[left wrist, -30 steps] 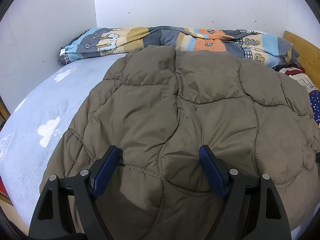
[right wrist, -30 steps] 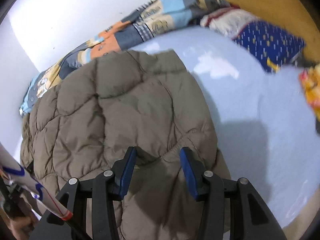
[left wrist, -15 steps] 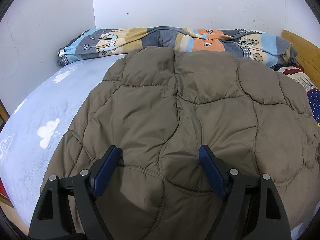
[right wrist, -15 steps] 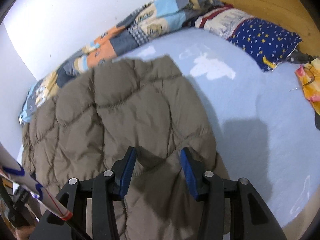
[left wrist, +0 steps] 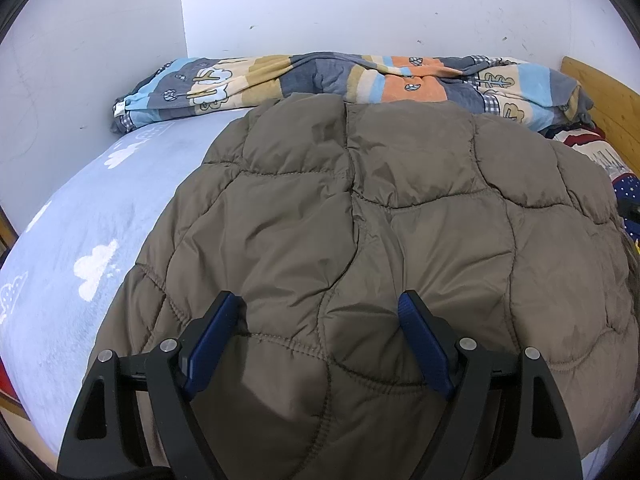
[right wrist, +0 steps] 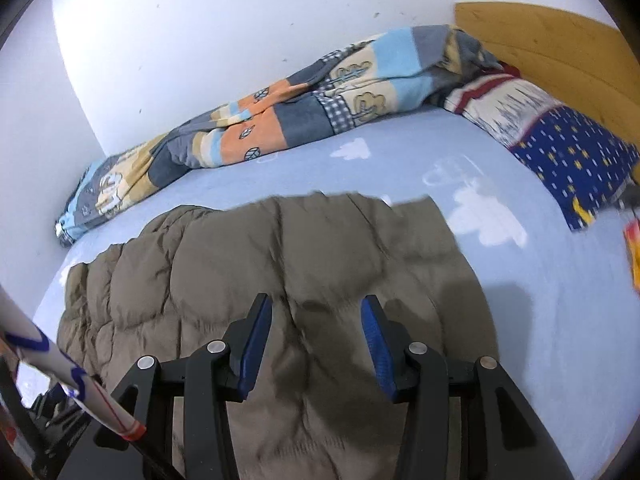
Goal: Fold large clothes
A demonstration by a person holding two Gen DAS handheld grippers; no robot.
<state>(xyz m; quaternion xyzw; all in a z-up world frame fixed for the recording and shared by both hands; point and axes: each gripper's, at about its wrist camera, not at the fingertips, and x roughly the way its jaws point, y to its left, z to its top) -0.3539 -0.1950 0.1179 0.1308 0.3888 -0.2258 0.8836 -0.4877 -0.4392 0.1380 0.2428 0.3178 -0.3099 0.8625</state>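
Observation:
A large brown quilted jacket [left wrist: 360,220] lies spread flat on the light blue bed sheet [left wrist: 80,220]. My left gripper [left wrist: 318,300] hovers over its near part, jaws wide open, with only the jacket surface below and nothing pinched. In the right wrist view the same jacket [right wrist: 300,264] is blurred and stretches away towards the wall. My right gripper [right wrist: 316,304] stands above its near right part, jaws partly apart and open, with nothing gripped between the blue pads.
A rolled patchwork blanket [left wrist: 320,76] lies along the far wall. A blue starry pillow [right wrist: 568,148] and a wooden headboard [right wrist: 552,48] are on the right. A white pole [right wrist: 60,364] crosses the lower left of the right wrist view.
The right gripper has pulled back and risen, and rolled a little, so the jacket looks lower and more of the bed shows. The left gripper and the jacket have stayed put.

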